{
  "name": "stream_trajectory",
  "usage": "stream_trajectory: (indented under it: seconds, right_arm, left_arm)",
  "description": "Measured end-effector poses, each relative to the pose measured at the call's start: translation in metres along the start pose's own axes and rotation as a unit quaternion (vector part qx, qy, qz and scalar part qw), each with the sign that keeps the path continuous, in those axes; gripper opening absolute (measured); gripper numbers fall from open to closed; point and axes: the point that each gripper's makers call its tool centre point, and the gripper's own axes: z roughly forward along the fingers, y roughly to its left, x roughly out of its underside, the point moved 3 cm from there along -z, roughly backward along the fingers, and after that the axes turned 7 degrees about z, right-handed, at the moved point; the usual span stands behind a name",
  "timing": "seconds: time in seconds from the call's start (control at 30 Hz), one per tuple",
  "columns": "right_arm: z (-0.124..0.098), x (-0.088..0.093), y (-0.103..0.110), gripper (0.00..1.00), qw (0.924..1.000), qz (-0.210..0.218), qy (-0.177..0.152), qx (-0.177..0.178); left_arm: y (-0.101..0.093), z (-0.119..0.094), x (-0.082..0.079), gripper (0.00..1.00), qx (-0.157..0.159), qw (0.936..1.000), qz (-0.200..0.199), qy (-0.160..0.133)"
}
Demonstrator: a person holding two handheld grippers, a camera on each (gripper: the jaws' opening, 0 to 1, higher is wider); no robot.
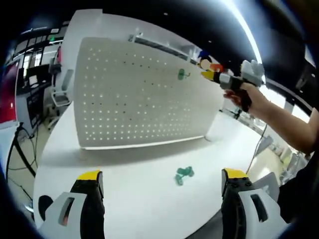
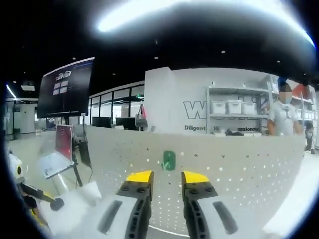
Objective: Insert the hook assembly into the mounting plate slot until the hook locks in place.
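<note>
A white pegboard plate (image 1: pixel 139 99) stands upright on the white table (image 1: pixel 129 199). One green hook (image 1: pixel 183 74) sits in its upper right holes. A pair of loose green hooks (image 1: pixel 183 175) lies on the table in front of the board. My left gripper (image 1: pixel 162 175) is low over the near table, wide open and holding nothing. A hand holds my right gripper (image 1: pixel 212 74) just right of the mounted hook. In the right gripper view, that green hook (image 2: pixel 169 160) sits on the pegboard (image 2: pixel 239 164) just beyond the yellow tips of my right gripper (image 2: pixel 167 178), which is narrowly open with nothing between its jaws.
A person's forearm (image 1: pixel 284 122) reaches in from the right. Behind the board are a dark monitor (image 2: pixel 67 87), a red screen (image 2: pixel 64 141), shelves with bins (image 2: pixel 234 112) and a standing person (image 2: pixel 283 117). Chairs and desks (image 1: pixel 57 94) stand left of the table.
</note>
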Motion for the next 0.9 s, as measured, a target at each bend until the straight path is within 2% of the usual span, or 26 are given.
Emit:
stream_trajectory:
  seconds: [0.23,0.3,0.47,0.7,0.8,0.9]
  right_arm:
    - [-0.023,0.044,0.005,0.21,0.9969,0.000,0.071,-0.033]
    - [-0.029,0.053,0.007,0.21,0.9956,0.002,0.084,-0.041]
    - [-0.042,0.072,0.015,0.22,0.9916,0.009,0.113,-0.062]
    - [-0.062,0.105,0.033,0.22,0.9833,0.014,0.158,-0.090]
    - [-0.072,0.125,0.042,0.22,0.9769,0.021,0.186,-0.103]
    - [-0.079,0.138,0.050,0.22,0.9729,0.025,0.200,-0.112]
  left_arm:
    - [-0.007,0.003,0.010,1.00,0.005,0.9996,0.003,0.029]
    - [-0.009,0.005,0.016,1.00,0.007,0.9989,0.010,0.044]
    - [-0.015,0.007,0.023,1.00,0.014,0.9982,0.004,0.057]
    - [-0.019,0.007,0.029,1.00,0.021,0.9972,0.002,0.072]
    - [-0.020,0.006,0.033,1.00,0.021,0.9966,0.004,0.080]
    - [-0.021,0.006,0.036,1.00,0.023,0.9961,0.004,0.085]
